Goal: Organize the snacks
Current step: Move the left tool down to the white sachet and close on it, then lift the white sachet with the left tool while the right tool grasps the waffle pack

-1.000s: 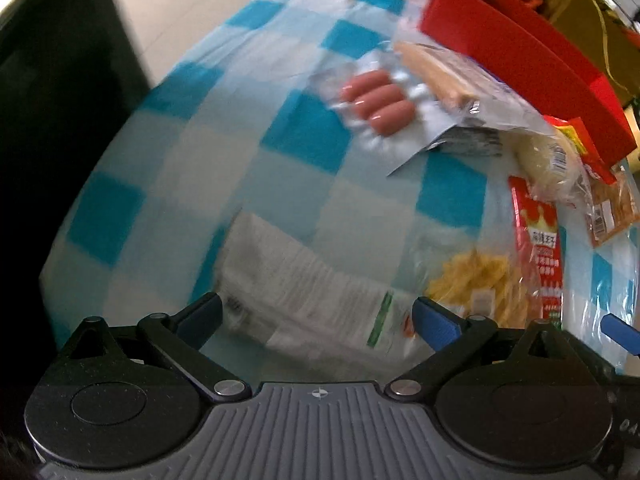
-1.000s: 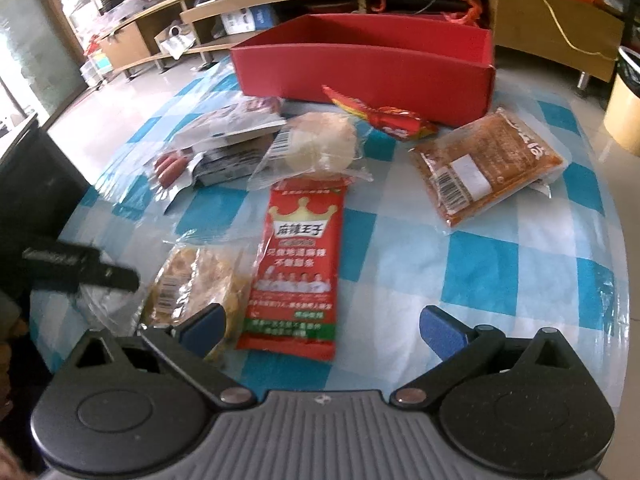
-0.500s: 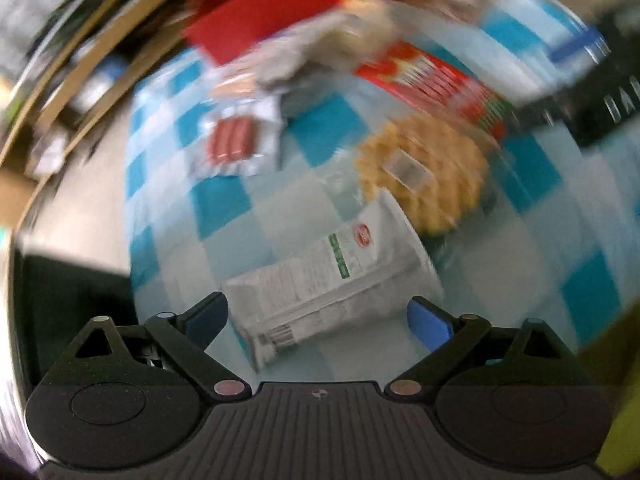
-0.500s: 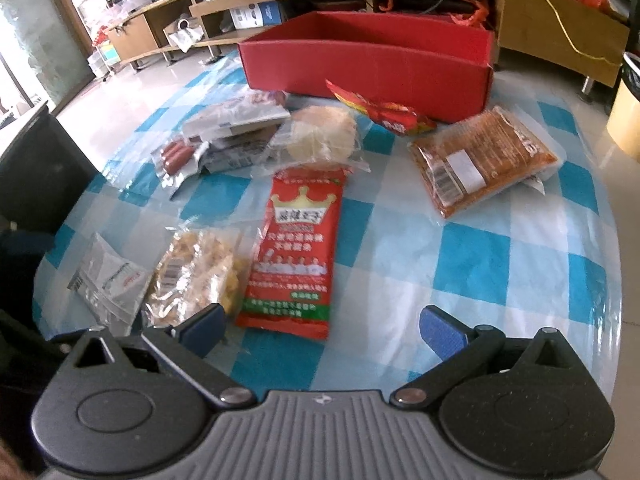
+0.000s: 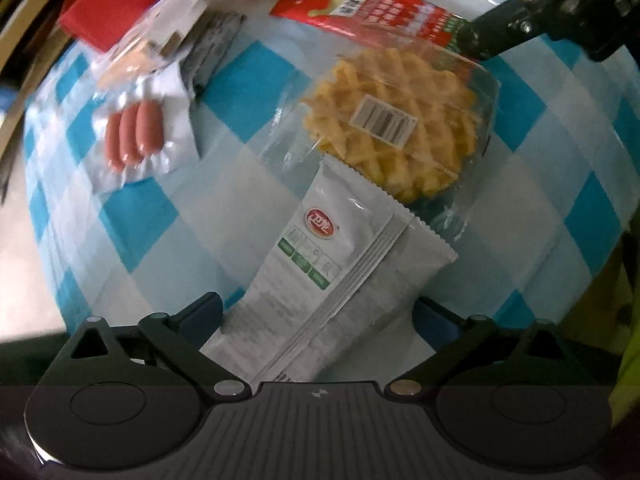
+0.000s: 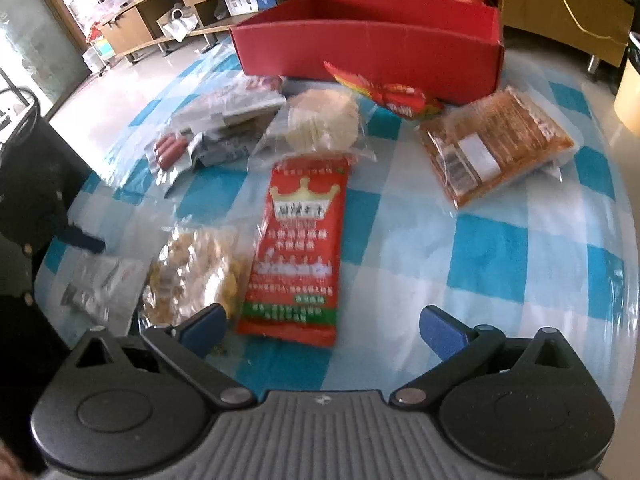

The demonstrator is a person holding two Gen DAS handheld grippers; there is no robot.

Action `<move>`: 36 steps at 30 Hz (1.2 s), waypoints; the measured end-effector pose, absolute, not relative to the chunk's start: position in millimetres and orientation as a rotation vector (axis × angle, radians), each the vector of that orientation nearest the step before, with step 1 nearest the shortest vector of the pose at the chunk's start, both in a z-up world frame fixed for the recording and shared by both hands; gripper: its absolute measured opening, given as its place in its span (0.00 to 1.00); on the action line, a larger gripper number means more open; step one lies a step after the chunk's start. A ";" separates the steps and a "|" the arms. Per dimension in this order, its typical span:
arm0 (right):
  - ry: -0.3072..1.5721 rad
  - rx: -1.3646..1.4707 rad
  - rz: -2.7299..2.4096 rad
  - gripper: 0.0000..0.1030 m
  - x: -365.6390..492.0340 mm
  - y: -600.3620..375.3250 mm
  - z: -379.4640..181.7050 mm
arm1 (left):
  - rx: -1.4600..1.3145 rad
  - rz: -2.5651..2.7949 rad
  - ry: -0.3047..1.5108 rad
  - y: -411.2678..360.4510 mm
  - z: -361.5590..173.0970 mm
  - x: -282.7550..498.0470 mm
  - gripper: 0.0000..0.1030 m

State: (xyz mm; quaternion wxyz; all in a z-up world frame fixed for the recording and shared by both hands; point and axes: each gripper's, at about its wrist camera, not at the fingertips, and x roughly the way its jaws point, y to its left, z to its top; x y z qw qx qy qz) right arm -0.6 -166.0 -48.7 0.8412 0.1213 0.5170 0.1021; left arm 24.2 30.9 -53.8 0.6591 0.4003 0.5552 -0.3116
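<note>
Two grippers are seen over a round tabletop covered in a blue-and-white check cloth. The left gripper is spread wide, and a white sachet lies between its blue fingers without visible contact. The sachet's far end overlaps a wrapped waffle. Beyond the waffle a long red packet is seen, and towards the left edge a pack of three sausages. The right gripper is also held wide and empty, above the near edge. Just ahead of it lies the red packet, with the waffle touching its left side and the sachet further left. A pale bun lies beyond the packet, and an orange-brown pack towards the right edge. A red box stands at the far edge, with a small red wrapper against its front wall.
</note>
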 end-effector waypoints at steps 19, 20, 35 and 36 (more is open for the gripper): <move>1.029 0.272 0.297 0.89 -16.0 -162.8 -28.8 | 0.206 -0.122 1.325 53.6 -44.1 2.6 0.58; 1.025 0.256 0.297 0.89 -17.0 -158.6 -28.0 | 0.207 -0.113 1.308 52.3 -44.9 -1.3 0.58; 1.092 -0.011 0.405 0.72 9.3 -60.9 -45.4 | 0.072 -0.003 1.302 89.8 -57.5 6.2 0.78; 1.094 -0.024 0.410 0.72 11.0 -57.3 -46.8 | 0.064 0.007 1.302 91.9 -56.8 8.6 0.79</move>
